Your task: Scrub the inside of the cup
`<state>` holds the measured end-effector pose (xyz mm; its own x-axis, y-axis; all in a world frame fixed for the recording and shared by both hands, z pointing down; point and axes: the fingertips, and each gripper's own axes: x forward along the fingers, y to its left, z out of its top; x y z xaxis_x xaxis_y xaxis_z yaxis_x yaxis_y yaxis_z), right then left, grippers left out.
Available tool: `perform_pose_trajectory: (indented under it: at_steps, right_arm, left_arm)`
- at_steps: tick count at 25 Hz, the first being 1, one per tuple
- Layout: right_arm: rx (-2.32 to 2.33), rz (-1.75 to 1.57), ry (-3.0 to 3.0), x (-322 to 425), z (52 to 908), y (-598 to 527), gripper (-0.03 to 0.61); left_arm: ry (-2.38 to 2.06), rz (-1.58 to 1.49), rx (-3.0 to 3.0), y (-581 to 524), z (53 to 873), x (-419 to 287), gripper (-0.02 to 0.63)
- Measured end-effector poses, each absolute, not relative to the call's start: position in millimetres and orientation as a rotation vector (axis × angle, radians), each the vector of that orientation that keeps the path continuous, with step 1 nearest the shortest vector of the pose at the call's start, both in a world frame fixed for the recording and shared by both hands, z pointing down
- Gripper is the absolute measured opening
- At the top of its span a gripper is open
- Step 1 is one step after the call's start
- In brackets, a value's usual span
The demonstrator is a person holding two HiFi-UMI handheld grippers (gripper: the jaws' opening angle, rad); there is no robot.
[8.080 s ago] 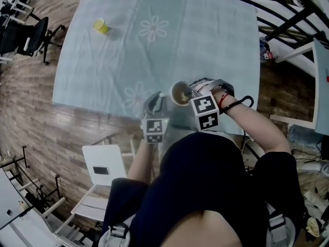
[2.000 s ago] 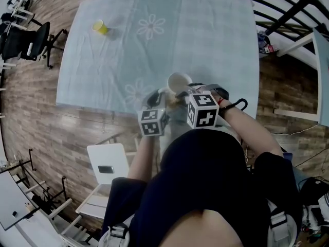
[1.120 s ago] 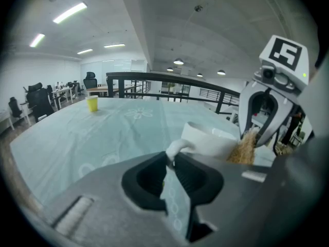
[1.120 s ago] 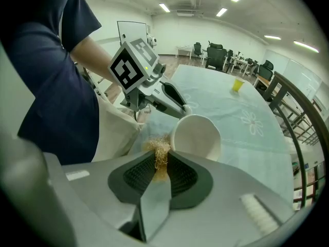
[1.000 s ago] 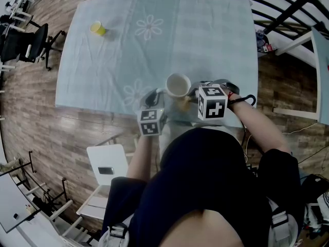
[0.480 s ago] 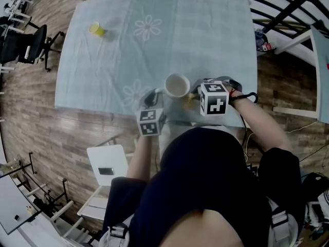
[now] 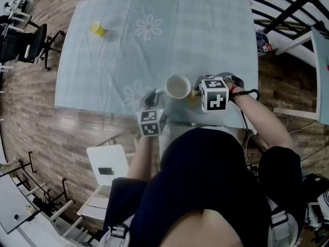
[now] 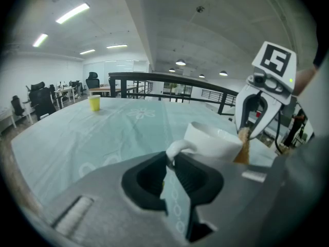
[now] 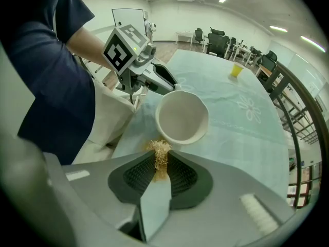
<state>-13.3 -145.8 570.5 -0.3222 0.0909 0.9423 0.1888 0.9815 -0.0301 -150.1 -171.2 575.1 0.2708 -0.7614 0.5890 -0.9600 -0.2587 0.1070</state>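
The cup (image 7: 178, 86) is upright at the near edge of the table (image 7: 216, 30), mouth up. Your left gripper (image 8: 168, 157) is clamped on the cup's handle (image 8: 180, 146); grip it firmly so the cup cannot turn. Your right gripper (image 9: 160, 163) is closed on a tan fibre scrubber (image 9: 159, 149), which is just outside the rim. Lift the tuft over the rim, lower it inside, press it against the wall and sweep round.
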Motion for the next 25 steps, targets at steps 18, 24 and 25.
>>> perform_pose_trajectory:
  at_steps: [18, 24, 25]
  right_arm:
    - [-0.202, -0.132, -1.833, -21, 570, -180, 0.072]
    - [-0.197, -0.141, -1.827, -27, 572, -191, 0.072]
    - [-0.196, -0.142, -1.825, -28, 572, -193, 0.072]
  left_arm:
    - [-1.55, 0.589, 2.108, -178, 574, -153, 0.048]
    - [-1.55, 0.595, 2.111, -178, 572, -155, 0.048]
    - [-1.551, 0.595, 2.111, -179, 572, -155, 0.048]
